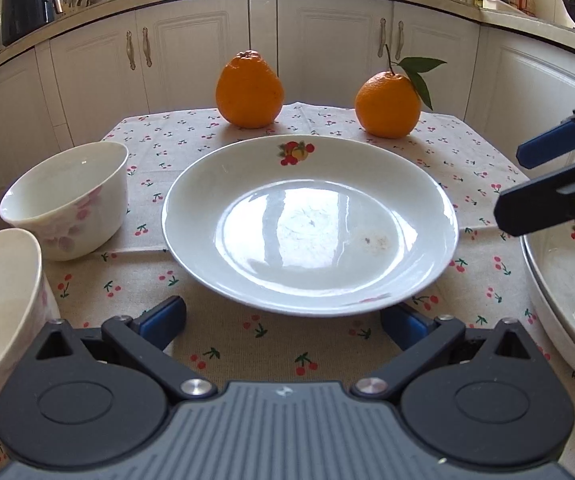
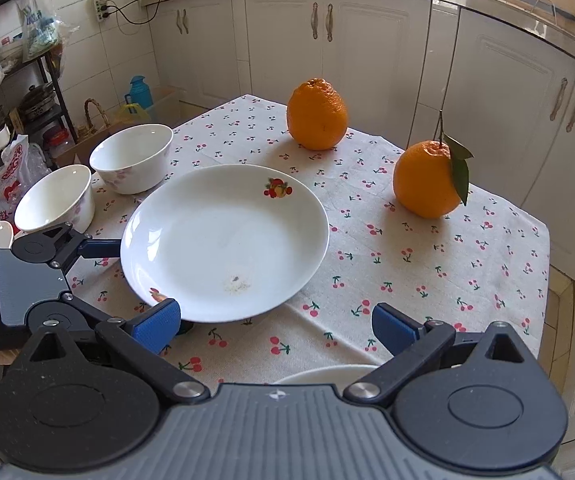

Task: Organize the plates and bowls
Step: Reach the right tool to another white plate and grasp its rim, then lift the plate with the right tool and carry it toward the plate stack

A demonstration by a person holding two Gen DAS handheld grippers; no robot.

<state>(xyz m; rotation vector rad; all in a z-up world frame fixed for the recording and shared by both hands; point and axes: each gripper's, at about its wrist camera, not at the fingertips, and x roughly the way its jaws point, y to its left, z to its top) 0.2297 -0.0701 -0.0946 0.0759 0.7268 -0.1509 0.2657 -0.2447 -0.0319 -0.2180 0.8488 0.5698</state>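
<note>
The bench (image 2: 427, 264), under a cherry-print cloth, carries a white plate (image 1: 311, 224) with a fruit motif at its centre; two white bowls (image 2: 131, 158) stand at its 9 o'clock, and two oranges (image 1: 249, 90) at 12 and 2 o'clock. The left hand-held gripper (image 1: 283, 318) sits at the plate's 6 o'clock edge, jaws wide. The right hand-held gripper (image 2: 275, 326) hovers, also wide, over a second plate (image 1: 567, 292) at 3 o'clock.
</note>
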